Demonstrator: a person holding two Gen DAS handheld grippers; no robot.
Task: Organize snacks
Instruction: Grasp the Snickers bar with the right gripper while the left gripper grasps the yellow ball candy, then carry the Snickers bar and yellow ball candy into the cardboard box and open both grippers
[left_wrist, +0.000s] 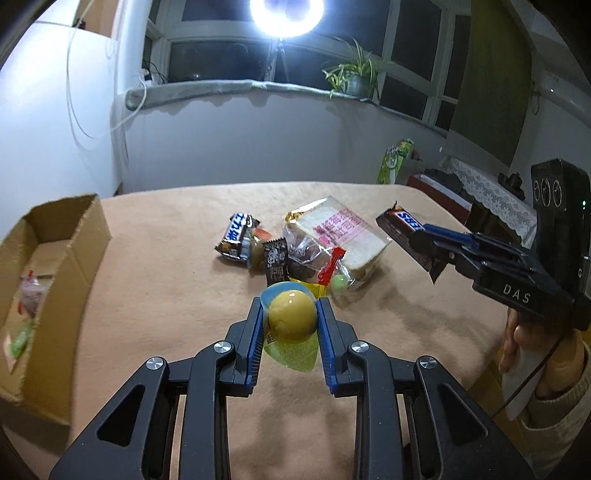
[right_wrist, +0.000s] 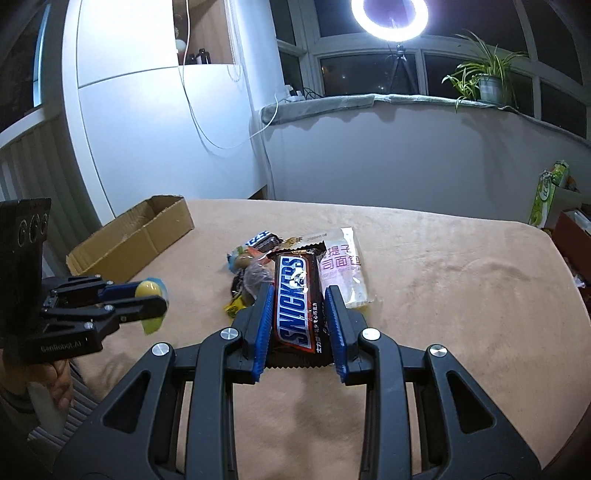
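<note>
While your left gripper (left_wrist: 290, 321) clamps the yellow-green jelly cup (left_wrist: 291, 319) above the table, the cardboard box (left_wrist: 55, 266) lies to its left, open side up, its long axis running away from you. That hand is much the nearer to the box. Your right gripper (right_wrist: 300, 306) pinches a Snickers bar (right_wrist: 295, 299) lengthwise, held clear of the beige tablecloth (right_wrist: 461, 295); the box sits well off to its far left, beyond the remaining snack pile (left_wrist: 295, 251).
</note>
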